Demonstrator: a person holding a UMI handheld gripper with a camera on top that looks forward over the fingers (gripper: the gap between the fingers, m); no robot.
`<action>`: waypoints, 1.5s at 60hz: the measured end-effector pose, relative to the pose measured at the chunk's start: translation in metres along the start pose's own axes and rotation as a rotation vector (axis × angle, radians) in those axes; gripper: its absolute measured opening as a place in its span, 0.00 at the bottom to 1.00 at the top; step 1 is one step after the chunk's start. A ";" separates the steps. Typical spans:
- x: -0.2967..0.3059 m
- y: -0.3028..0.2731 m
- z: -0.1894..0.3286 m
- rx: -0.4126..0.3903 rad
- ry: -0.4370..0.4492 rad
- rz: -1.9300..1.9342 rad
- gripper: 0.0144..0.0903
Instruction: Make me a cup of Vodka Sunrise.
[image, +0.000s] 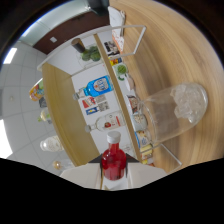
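Note:
A small bottle of red liquid (114, 161) with a white cap stands between my fingers, and my gripper (114, 174) is shut on its body. The whole scene lies turned on its side around the bottle, so the bottle is off the table and tilted with the gripper. Beyond and to the right, a clear glass (172, 114) filled with ice cubes stands on the wooden table (170, 55). Just past the red bottle's cap, a clear vodka bottle (106, 123) sits on the shelf unit. My fingers show only as pale shapes (80, 175) beside the bottle.
A wood-and-white shelf unit (60, 100) holds a blue bottle (98, 86), small boxes (94, 105), green items (91, 54) and several cans and jars (142, 140) along its edge. A white wire frame (134, 40) rises beside the glass. Grey floor tiles (20, 110) lie beyond the shelf.

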 end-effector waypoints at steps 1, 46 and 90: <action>-0.001 0.000 0.000 -0.004 -0.018 0.031 0.26; -0.042 0.061 -0.002 -0.039 0.058 -0.959 0.27; 0.213 0.075 0.002 -0.310 0.557 -1.785 0.27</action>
